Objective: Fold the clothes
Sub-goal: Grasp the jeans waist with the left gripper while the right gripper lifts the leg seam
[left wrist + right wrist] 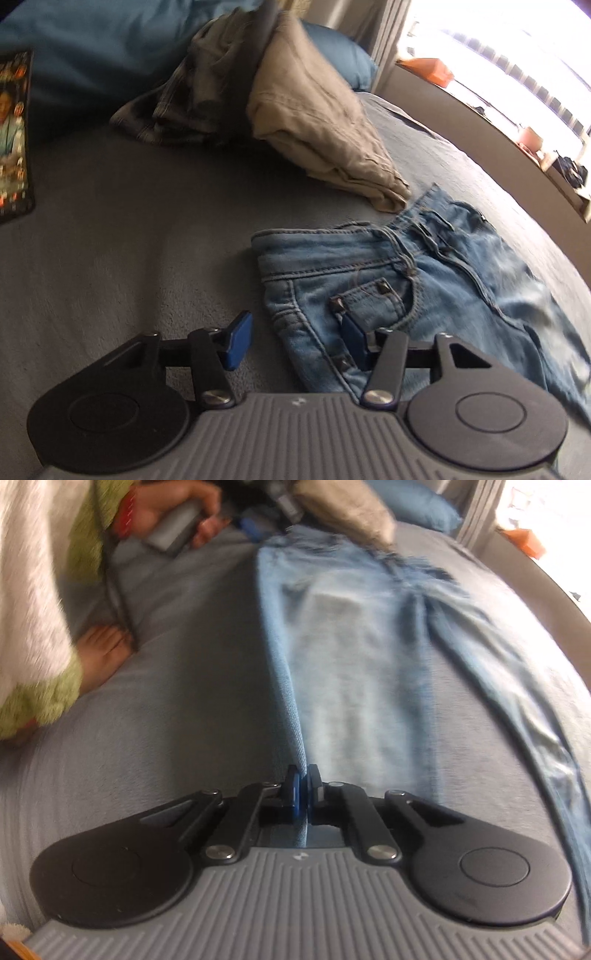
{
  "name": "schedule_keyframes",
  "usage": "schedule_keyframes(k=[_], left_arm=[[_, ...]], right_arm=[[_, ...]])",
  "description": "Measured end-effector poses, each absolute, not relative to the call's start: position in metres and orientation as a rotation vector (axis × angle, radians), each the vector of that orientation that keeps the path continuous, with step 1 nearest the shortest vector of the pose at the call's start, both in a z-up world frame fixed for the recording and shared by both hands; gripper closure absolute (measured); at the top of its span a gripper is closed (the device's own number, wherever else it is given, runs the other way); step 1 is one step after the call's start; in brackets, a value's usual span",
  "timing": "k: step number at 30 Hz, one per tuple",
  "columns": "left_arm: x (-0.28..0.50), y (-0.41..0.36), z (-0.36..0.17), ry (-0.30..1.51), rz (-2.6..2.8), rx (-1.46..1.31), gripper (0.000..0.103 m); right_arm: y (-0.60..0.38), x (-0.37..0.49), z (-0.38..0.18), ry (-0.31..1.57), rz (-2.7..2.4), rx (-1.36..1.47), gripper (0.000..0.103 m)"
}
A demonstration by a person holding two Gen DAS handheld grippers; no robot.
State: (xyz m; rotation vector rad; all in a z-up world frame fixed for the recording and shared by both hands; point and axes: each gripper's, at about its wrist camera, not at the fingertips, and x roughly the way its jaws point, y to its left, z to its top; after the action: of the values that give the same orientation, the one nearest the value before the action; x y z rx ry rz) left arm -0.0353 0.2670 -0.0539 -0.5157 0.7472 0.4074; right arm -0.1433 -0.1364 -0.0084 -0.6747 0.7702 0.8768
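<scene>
Light blue jeans (388,295) lie stretched out on the grey bed (110,240), waistband and front pocket toward the left wrist view. My left gripper (295,339) stands open across the waistband's side edge: one blue pad (240,339) hangs over the bed, the other over the pocket, neither pressing. In the right wrist view the jeans (362,646) run away from me up the bed (166,720). My right gripper (303,786) is shut on the folded edge of a leg, with denim pinched between its pads.
A heap of beige trousers (314,122) and a plaid garment (177,110) sits just beyond the waistband, before a blue pillow (343,62). A printed poster (13,136) lies at the left. A bare foot (103,650) and fuzzy sleeve (33,609) are at the left.
</scene>
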Motion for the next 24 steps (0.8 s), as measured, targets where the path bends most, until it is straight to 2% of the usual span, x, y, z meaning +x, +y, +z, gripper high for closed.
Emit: schedule_keyframes(k=[3, 5, 7, 16, 24], left_arm=[[-0.033, 0.272, -0.057, 0.732, 0.413, -0.557, 0.053], [-0.030, 0.274, -0.058, 0.726, 0.410, -0.573, 0.071], [-0.028, 0.274, -0.057, 0.719, 0.422, -0.580, 0.082], [-0.022, 0.250, -0.019, 0.598, 0.374, -0.551, 0.087], [0.025, 0.216, 0.015, 0.494, 0.273, -0.498, 0.088]], right_arm=[[-0.141, -0.135, 0.002, 0.754, 0.839, -0.673, 0.101], [-0.143, -0.130, 0.007, 0.741, 0.818, -0.677, 0.101], [-0.146, -0.125, 0.011, 0.727, 0.797, -0.683, 0.101], [-0.165, -0.089, 0.040, 0.647, 0.643, -0.657, 0.102], [-0.192, -0.037, 0.069, 0.574, 0.497, -0.637, 0.102]])
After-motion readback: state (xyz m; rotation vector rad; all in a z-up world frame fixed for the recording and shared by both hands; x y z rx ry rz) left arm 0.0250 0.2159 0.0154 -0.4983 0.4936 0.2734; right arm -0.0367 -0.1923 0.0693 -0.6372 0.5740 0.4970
